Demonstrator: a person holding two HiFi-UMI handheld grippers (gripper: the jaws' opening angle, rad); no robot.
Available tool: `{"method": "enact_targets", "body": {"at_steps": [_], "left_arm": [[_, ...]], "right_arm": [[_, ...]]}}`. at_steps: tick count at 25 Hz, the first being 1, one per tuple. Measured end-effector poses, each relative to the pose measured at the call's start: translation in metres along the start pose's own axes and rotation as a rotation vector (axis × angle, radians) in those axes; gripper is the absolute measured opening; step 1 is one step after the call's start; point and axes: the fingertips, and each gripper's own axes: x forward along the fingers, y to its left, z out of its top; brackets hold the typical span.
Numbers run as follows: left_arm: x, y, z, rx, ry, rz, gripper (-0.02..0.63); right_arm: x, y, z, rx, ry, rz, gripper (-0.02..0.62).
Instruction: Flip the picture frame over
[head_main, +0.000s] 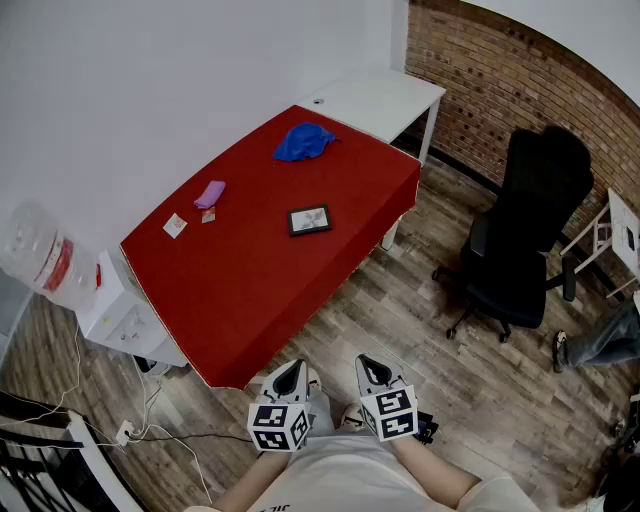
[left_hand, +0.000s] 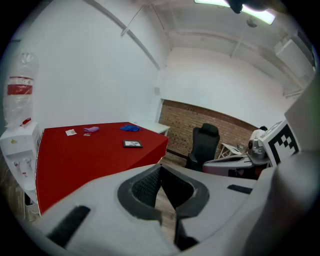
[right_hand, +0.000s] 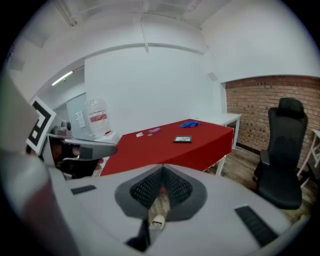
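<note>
Both tools are hanging out over the wood floor (head_main: 420, 330), well short of the red desk (head_main: 250, 290). The left tool (head_main: 291, 370) and right tool (head_main: 372, 366) are both pinched fully together, nothing in either. The picture frame (head_main: 309, 220) lies flat and face up mid-desk, with a blue cloth (head_main: 303, 142) further back.

Brick wall (head_main: 500, 80), wood floor (head_main: 400, 320), black office chair (head_main: 530, 220).
</note>
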Motion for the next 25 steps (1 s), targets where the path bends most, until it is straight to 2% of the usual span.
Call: {"method": "enact_targets", "body": {"at_steps": [6, 10, 16, 25], "left_arm": [[0.035, 0.015, 0.008, -0.013, 0.01, -0.006, 0.005], [0.074, 0.038, 0.028, -0.008, 0.004, -0.019, 0.005], [0.138, 0.083, 0.075, 0.013, -0.005, -0.046, 0.005], [0.206, 0.163, 0.137, 0.047, 0.007, -0.088, 0.005]], "right_arm": [[0.033, -0.016, 0.013, 0.006, 0.007, 0.0, 0.005], [0.07, -0.034, 0.031, 0.002, 0.011, -0.018, 0.005], [0.136, -0.059, 0.078, 0.006, 0.004, -0.052, 0.005], [0.228, -0.071, 0.153, 0.024, -0.022, -0.099, 0.005]]}}
